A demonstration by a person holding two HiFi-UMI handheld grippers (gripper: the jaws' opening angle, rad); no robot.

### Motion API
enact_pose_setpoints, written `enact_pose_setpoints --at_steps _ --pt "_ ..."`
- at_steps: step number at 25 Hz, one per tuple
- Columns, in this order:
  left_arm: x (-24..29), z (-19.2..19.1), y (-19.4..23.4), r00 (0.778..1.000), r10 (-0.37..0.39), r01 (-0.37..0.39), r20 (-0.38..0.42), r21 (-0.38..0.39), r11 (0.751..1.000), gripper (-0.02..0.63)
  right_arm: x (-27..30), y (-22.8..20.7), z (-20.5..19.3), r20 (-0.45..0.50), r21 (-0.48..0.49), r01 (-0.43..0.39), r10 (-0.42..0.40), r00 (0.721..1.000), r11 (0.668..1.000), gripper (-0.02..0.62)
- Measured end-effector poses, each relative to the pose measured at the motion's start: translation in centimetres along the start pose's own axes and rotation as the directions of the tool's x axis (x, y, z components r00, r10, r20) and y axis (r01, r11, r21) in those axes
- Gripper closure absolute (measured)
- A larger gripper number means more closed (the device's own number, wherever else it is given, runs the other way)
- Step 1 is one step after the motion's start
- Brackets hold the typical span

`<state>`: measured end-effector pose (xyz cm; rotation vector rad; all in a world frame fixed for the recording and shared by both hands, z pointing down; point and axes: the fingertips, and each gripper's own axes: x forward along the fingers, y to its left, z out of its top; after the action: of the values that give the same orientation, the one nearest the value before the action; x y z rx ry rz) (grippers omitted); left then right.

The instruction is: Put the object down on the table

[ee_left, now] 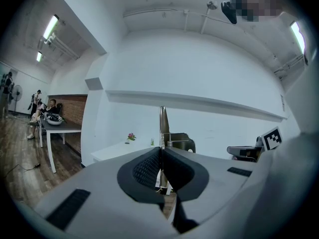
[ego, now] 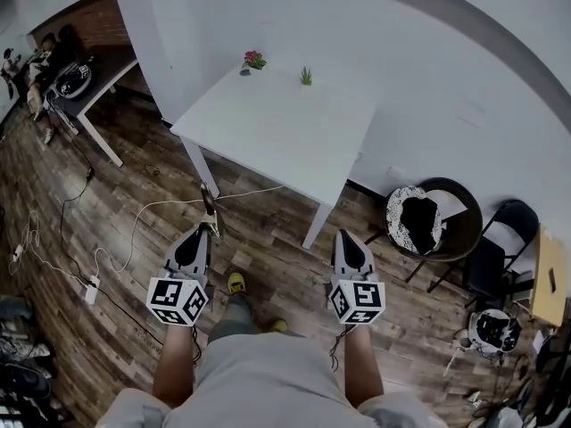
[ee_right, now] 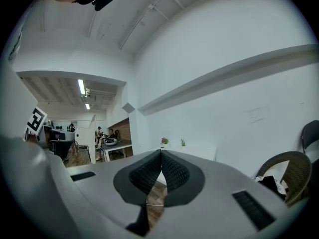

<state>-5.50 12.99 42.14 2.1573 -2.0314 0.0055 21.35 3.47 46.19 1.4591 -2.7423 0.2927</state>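
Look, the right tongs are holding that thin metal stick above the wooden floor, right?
No. The left tongs hold the thin metal stick above the wooden floor. The left gripper view shows it clamped between them. The right tongs are shut and empty.

Pink flowers (ego: 254,59), small green plant (ego: 306,77); round chair (ego: 466,230), folding chair (ego: 504,248).

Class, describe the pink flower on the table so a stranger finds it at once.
Find the white rectangular table by the white wall. Two plants sit at its far edge; the small pink-flowered plant is the left one, its neighbour a green sprig.
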Motion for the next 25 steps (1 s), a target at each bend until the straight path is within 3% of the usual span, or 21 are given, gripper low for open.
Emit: enact_pose_setpoints --at_steps 13,25 --pt "7.7 1.8 4.8 0.999 -0.027 0.028 0.046 -0.018 0.999 0.586 8.3 -0.6 1.4 0.022 -0.031 0.016 -0.015 1.000 0.999 0.586" --pt "16.8 3.1 11.9 0.998 -0.054 0.055 0.016 -0.042 0.998 0.586 19.0 -0.2 2.2 -0.012 -0.039 0.050 -0.050 0.999 0.998 0.586"
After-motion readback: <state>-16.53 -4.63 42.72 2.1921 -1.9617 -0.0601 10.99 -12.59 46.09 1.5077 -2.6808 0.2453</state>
